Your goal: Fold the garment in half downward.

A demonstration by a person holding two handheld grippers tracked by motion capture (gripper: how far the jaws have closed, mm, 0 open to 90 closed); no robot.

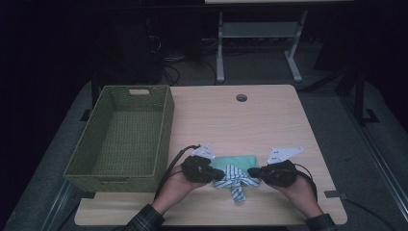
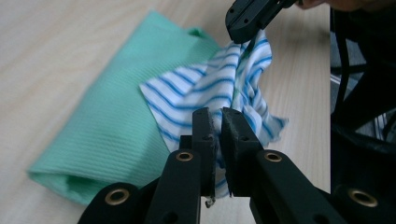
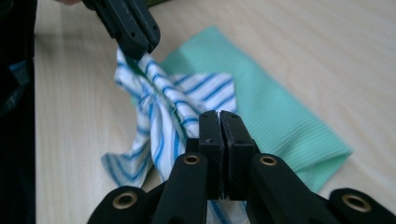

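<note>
Striped cloth atop green cloth, beside basket.

Dim light fills the high view, with the room behind the table sunk in near-black and the picture soft and grainy. Both gripper views are brighter and evenly lit, the striped cloth fairly sharp while the near jaws and the far tabletop blur.

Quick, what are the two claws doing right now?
Left gripper: shut on the striped cloth.
Right gripper: shut on the same striped cloth.
</note>
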